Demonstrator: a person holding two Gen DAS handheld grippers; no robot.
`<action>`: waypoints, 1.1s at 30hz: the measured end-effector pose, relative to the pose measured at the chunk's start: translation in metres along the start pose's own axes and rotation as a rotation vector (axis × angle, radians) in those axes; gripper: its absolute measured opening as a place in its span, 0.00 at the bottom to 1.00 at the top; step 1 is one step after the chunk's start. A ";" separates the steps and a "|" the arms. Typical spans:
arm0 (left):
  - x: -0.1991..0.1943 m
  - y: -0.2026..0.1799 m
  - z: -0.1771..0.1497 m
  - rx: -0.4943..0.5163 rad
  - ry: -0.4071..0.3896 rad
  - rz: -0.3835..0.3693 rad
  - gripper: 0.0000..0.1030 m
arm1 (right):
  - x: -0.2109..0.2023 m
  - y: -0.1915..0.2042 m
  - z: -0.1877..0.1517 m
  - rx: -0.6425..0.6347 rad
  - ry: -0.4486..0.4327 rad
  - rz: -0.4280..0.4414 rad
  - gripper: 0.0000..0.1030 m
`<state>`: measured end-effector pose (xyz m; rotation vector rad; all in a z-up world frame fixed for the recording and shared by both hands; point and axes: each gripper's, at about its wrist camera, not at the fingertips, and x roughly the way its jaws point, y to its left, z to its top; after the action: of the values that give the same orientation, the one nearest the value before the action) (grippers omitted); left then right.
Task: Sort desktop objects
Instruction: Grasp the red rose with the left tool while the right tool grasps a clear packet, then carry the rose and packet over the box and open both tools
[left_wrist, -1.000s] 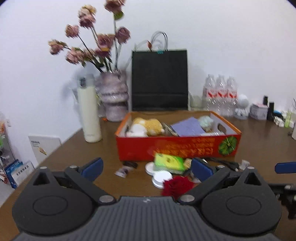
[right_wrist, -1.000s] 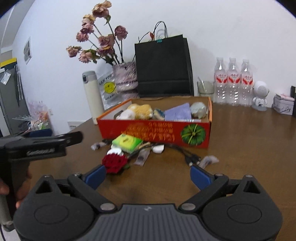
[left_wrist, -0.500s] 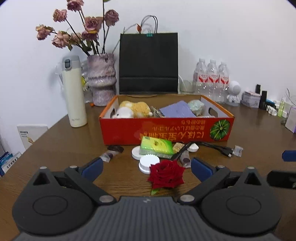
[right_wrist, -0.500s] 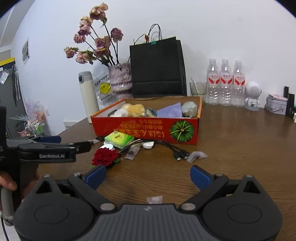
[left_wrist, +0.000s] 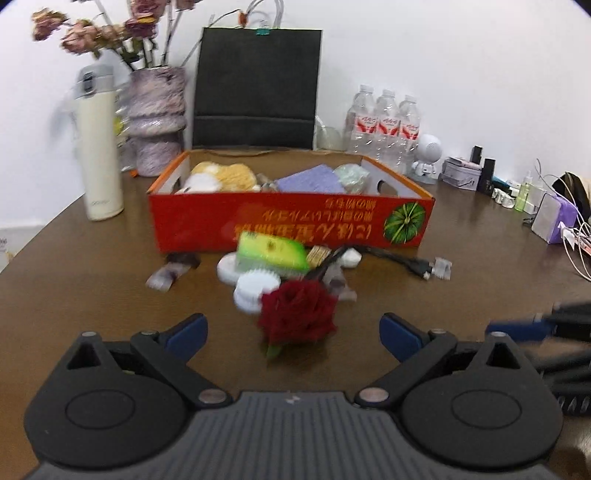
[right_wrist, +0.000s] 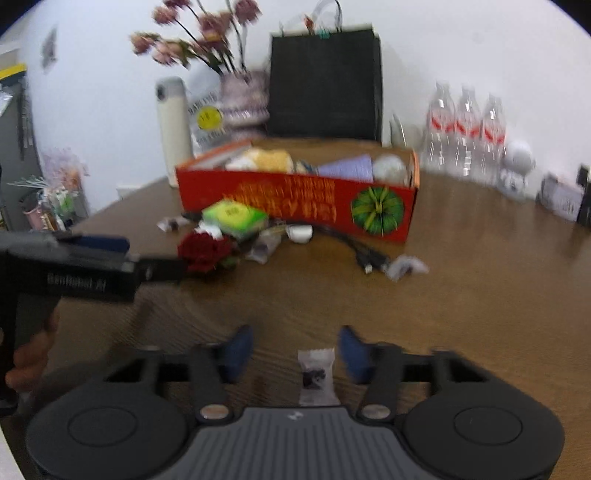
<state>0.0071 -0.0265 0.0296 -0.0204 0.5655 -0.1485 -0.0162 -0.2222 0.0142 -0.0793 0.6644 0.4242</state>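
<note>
right gripper (right_wrist: 291, 350) | jaws closing around candy wrapper (right_wrist: 316, 374), not yet pinching | wrapper flat on tabletop (right_wrist: 480, 295), long axis along fingers | left gripper (left_wrist: 293, 334) spread, facing rose (left_wrist: 297, 312)

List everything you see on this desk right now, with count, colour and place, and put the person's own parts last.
cardboard box: 1, red, table centre, holding soft toys and a purple pad
rose: 1, dark red, in front of the box
tissue pack: 1, green, against the box front
round caps: 2, white, beside the rose
cable: 1, black, right of the pile
sachet: 1, white, between the right fingers
flask: 1, cream, left
vase: 1, mauve, dried flowers
paper bag: 1, black, behind the box
water bottles: 3, clear, right rear
left gripper: open, facing the rose
right gripper: closing around the sachet
hand: holding the left gripper's handle
</note>
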 end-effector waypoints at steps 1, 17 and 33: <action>0.006 -0.001 0.004 0.002 0.009 0.000 0.97 | 0.002 0.000 -0.001 0.010 0.013 -0.012 0.40; -0.002 0.012 0.002 -0.094 0.022 -0.047 0.34 | -0.001 0.004 -0.008 -0.029 0.052 -0.072 0.11; -0.048 0.026 0.039 -0.075 -0.104 -0.049 0.33 | -0.030 -0.006 0.030 -0.004 -0.107 -0.087 0.11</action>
<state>-0.0082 0.0053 0.0864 -0.1139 0.4667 -0.1726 -0.0173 -0.2324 0.0562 -0.0880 0.5531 0.3437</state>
